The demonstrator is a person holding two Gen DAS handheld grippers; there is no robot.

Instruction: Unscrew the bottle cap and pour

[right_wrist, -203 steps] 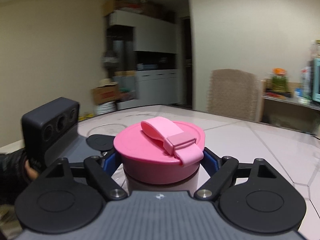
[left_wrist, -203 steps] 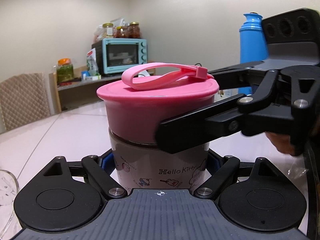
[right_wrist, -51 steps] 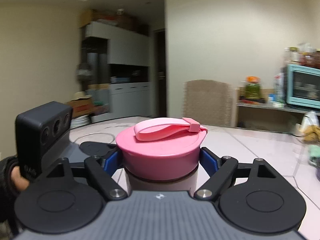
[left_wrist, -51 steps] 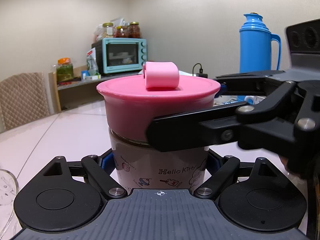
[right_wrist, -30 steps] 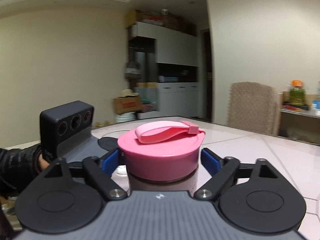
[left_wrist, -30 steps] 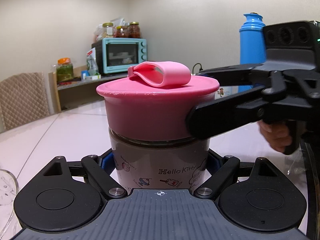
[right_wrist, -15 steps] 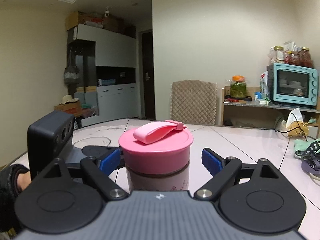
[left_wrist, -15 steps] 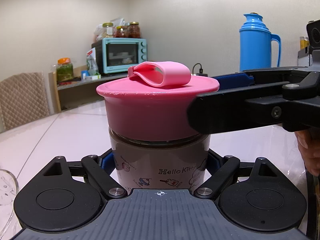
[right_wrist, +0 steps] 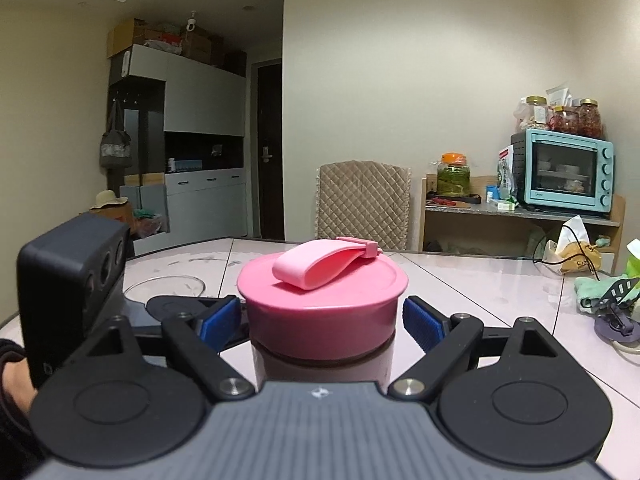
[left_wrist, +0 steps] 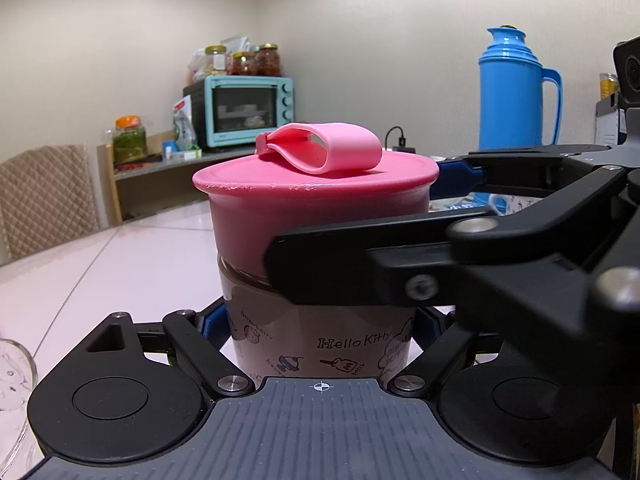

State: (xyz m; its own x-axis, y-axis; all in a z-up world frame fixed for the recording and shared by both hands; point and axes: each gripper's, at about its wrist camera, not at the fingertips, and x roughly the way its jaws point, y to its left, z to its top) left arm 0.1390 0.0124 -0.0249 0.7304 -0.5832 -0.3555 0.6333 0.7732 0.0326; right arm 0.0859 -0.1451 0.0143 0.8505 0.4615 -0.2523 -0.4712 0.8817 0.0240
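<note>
Room: a lived-in dining room with pale walls; a glossy white surface carried the task's things, with a quilted chair behind it.

Bottle: a squat printed bottle stood upright on the surface, close in front of both cameras, its body clenched between the pads of the left hand-held gripper.

Cap: a wide pink cap with a soft loop strap lying across its top sat on the bottle's neck, not yet off.

Right hand-held gripper: the right hand-held gripper straddled the cap, its jaws closing; the left blue pad sat against or just beside the cap wall, the right pad a little clear of it, so no firm grip yet.

Handling: the cap looked like smooth, stiff plastic, probably slippery under the pads; its straight side wall seemed the best place to take hold, low enough not to ride off the rim. The strap looked too floppy to turn by. The bottle seemed light to moderate and would likely spin unless the left grip stayed tight on the body below the cap.

Around: a glass bowl lay on the surface beyond the left hand-held gripper; a blue thermos stood well apart; a turquoise oven and jars sat on a side shelf.

In the way: chiefly the two hand-held grippers themselves, stacked close at the bottle; the right one's finger passed just above the left one's.
</note>
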